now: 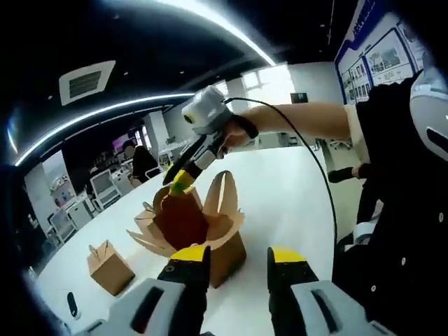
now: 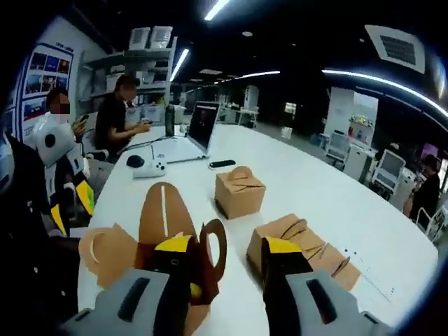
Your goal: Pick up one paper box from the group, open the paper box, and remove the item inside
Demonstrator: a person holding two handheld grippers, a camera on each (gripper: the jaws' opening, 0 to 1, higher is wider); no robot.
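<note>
The opened paper box sits on the white table, its brown flaps splayed outward like petals and a darker reddish-brown lining showing inside. In the left gripper view the left gripper hangs just short of the box, its yellow-tipped jaws spread with nothing between them. The right gripper reaches down from above into the box's mouth; a yellow-and-green bit shows at its tip, possibly the item, though it is too small to be sure.

In the right gripper view the right gripper has its left jaw down among the flaps of the same box (a slotted, rounded flap stands upright beside it), jaws apart. A closed box stands farther off, and another box lies just beside the right jaw. A laptop rests at the far end.
</note>
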